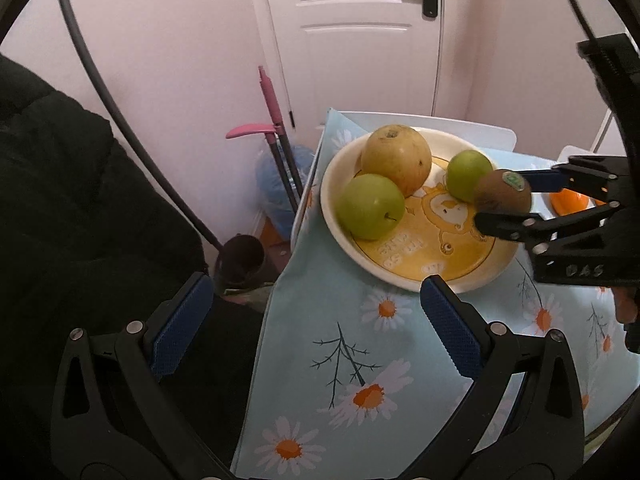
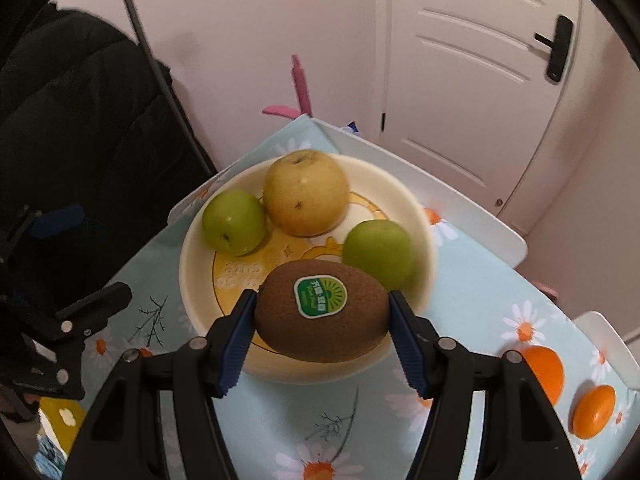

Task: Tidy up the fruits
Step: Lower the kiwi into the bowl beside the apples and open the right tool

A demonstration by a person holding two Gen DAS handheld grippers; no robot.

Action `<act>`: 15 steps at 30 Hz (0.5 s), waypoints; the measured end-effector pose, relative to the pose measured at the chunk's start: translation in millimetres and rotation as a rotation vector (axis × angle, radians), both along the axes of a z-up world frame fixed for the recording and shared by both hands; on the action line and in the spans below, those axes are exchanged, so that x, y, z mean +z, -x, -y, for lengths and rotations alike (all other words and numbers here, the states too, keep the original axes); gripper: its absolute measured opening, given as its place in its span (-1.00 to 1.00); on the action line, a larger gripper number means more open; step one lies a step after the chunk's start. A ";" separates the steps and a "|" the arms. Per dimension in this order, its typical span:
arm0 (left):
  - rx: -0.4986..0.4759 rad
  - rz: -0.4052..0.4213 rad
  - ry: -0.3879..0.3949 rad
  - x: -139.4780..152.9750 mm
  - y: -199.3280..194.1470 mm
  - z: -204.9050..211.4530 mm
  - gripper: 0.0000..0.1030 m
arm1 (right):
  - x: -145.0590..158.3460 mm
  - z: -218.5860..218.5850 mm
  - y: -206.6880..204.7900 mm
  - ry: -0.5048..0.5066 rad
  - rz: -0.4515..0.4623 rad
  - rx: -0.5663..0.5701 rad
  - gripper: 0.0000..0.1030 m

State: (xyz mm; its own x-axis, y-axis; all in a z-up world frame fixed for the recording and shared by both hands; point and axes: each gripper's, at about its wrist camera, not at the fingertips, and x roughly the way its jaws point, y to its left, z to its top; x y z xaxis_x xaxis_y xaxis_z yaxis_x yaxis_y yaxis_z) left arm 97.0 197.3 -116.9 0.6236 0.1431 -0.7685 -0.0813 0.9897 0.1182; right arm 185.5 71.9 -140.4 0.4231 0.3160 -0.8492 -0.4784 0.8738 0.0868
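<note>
A brown kiwi [image 2: 322, 312] with a green sticker is clamped between the blue pads of my right gripper [image 2: 322, 322], held just above the near rim of a cream bowl [image 2: 404, 188]. The left wrist view shows that kiwi [image 1: 503, 192] in the right gripper [image 1: 516, 204] over the bowl's [image 1: 332, 184] right side. In the bowl lie a yellow pear [image 2: 306, 192] and two green apples [image 2: 234, 222] [image 2: 378, 252]. My left gripper [image 1: 316, 320] stands open and empty at the table's left edge, short of the bowl.
Two oranges [image 2: 546, 372] [image 2: 594, 412] lie on the daisy-print tablecloth [image 2: 480, 304] to the right. A black coat [image 1: 80, 208] hangs beyond the table's left edge. A pink-handled broom [image 1: 272, 108], a blue bag and a white door [image 1: 360, 40] stand behind.
</note>
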 end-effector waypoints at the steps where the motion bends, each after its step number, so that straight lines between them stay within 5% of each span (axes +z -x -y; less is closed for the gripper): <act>1: -0.006 -0.002 0.001 -0.8 -0.3 1.5 1.00 | -2.4 -3.3 1.2 0.007 0.005 0.009 0.17; 15: -0.017 -0.029 0.003 -6.5 4.7 6.7 1.00 | -20.7 -14.5 7.1 0.057 0.023 0.045 0.21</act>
